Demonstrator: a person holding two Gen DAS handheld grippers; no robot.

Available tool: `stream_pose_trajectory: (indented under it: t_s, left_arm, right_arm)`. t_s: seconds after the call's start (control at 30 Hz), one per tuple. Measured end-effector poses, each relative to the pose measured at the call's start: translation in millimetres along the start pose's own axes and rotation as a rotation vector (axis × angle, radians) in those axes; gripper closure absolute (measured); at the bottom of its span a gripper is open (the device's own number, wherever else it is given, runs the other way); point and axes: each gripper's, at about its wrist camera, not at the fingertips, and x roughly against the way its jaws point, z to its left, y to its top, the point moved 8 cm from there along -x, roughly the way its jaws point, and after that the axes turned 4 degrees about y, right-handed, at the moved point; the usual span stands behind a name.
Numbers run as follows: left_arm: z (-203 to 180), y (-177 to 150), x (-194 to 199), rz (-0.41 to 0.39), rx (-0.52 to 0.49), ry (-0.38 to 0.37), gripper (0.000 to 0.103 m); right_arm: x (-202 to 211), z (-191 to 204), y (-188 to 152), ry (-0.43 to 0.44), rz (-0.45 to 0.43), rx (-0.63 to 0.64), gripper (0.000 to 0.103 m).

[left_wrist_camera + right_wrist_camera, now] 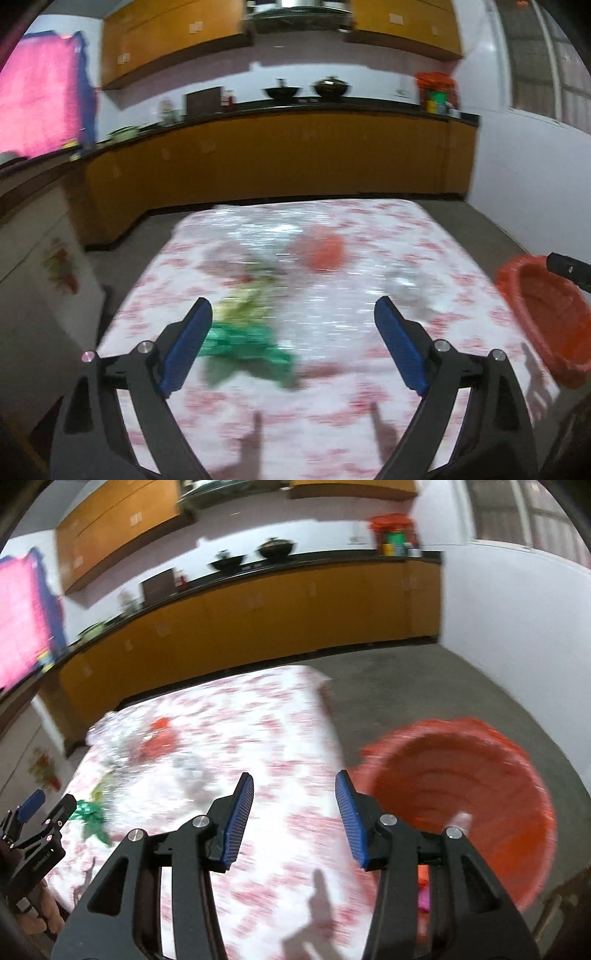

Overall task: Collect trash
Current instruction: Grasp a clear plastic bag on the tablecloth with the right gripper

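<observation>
Both views are motion-blurred. Trash lies on a table with a red-and-white floral cloth point(424, 236): a green wrapper point(245, 345), a yellow-green wrapper point(243, 306), a red wrapper point(323, 251) and a clear crumpled wrapper point(410, 288). My left gripper point(293, 319) is open and empty above the near table, the green wrapper just inside its left finger. My right gripper point(294, 794) is open and empty over the table's right edge, beside a red bin point(461, 794). The right view also shows the green wrapper point(92, 814), the red wrapper point(159, 740) and the left gripper point(48, 805).
The red bin point(543, 314) stands off the table's right side with some pink trash point(424, 897) in it. Orange kitchen cabinets with a dark counter point(280, 110) run behind. A white appliance point(44, 273) stands left of the table. Grey floor point(443, 686) lies beyond.
</observation>
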Motion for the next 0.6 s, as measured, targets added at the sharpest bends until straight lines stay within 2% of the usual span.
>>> stream_pose_trajectory:
  t_s: [0.17, 0.3, 0.47, 0.6]
  left_arm:
    - [50.5, -2.9, -4.0, 0.000, 0.084, 0.063, 0.011]
    - [79.5, -12.2, -7.9, 0.021, 0.138, 0.084, 0.011]
    - [97.9, -21.6, -11.0, 0.027, 0.153, 0.111, 0.008]
    - [105.4, -27.3, -16.4, 0.045, 0.168, 0.105, 0.007]
  right_arm:
    - [-42.0, 49.6, 1.0, 0.083, 0.049, 0.043, 0.056]
    - [-74.8, 76.4, 2.6, 0.106, 0.078, 0.072, 0.056]
    - [-107.7, 97.7, -6.1, 0.093, 0.126, 0.099, 0.056]
    - [-125.9, 108.3, -11.5, 0.072, 0.151, 0.149, 0.056]
